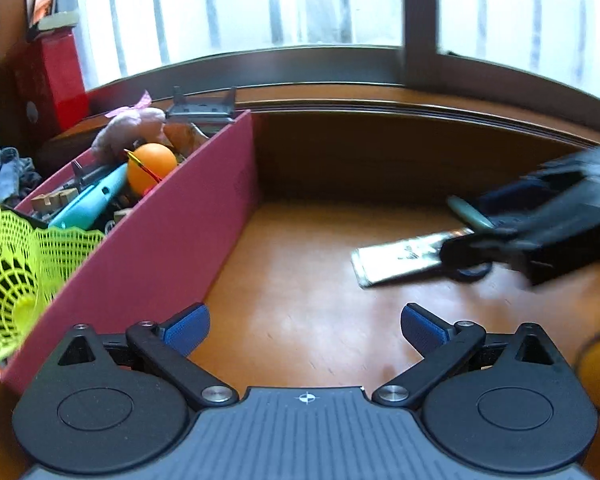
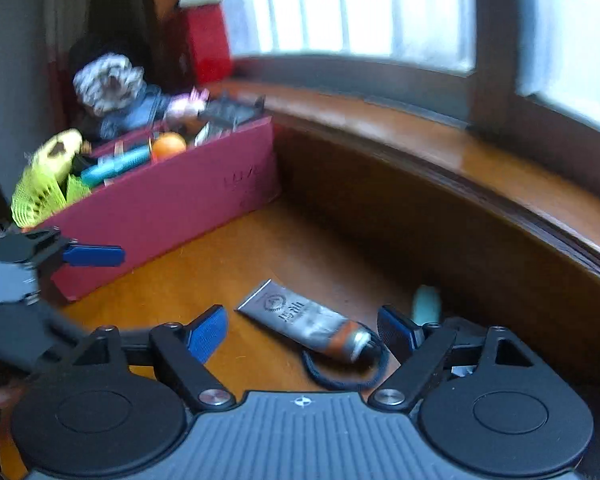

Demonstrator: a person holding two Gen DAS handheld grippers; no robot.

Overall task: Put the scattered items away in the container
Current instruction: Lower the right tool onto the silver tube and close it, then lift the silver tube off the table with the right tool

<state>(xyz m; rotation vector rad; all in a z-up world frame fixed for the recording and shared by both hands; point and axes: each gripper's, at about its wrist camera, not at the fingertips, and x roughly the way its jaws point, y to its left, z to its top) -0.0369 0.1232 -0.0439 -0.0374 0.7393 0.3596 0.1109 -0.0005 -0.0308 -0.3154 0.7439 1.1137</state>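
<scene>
Fingers on both the left gripper (image 1: 305,330) and right gripper (image 2: 303,332) gape empty. Straddle the tube (image 2: 300,318) squarely, clear of the hair tie (image 2: 340,380), before lifting it toward the red box (image 2: 172,204).

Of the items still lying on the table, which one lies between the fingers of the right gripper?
The silver tube, its cap over the dark hair tie; the pale green item lies beyond the right finger.

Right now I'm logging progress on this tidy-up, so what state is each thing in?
Left gripper: open, holding nothing.
Right gripper: open, over the tube.
Silver tube: lying flat on the table, not yet in the box.
Dark hair band: on the table, under the tube's cap end.
Pale green item: on the table.
Red box: open-topped, partly filled.
Orange ball: in the box.
</scene>
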